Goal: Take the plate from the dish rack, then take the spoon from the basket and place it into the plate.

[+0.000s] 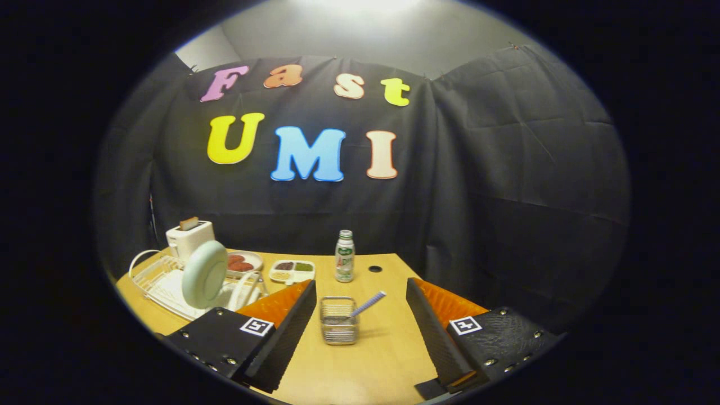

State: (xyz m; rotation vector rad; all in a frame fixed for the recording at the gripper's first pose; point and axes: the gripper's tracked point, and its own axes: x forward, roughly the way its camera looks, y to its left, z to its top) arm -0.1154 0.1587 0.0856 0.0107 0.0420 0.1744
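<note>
My gripper [360, 315] is spread wide, holding nothing. The basket [339, 320] sits between my fingers, the spoon [368, 303] leaning out of it. Left of the basket, the plate [205, 274] stands upright in the dish rack [160, 278].

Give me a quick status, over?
Fingers open, empty, wire basket between them. Plate upright in dish rack. Spoon in the basket. Nothing in the way.

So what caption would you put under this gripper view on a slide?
Open gripper held above the table, the wire basket with its spoon between its fingers, the plate upright in the dish rack.
</note>
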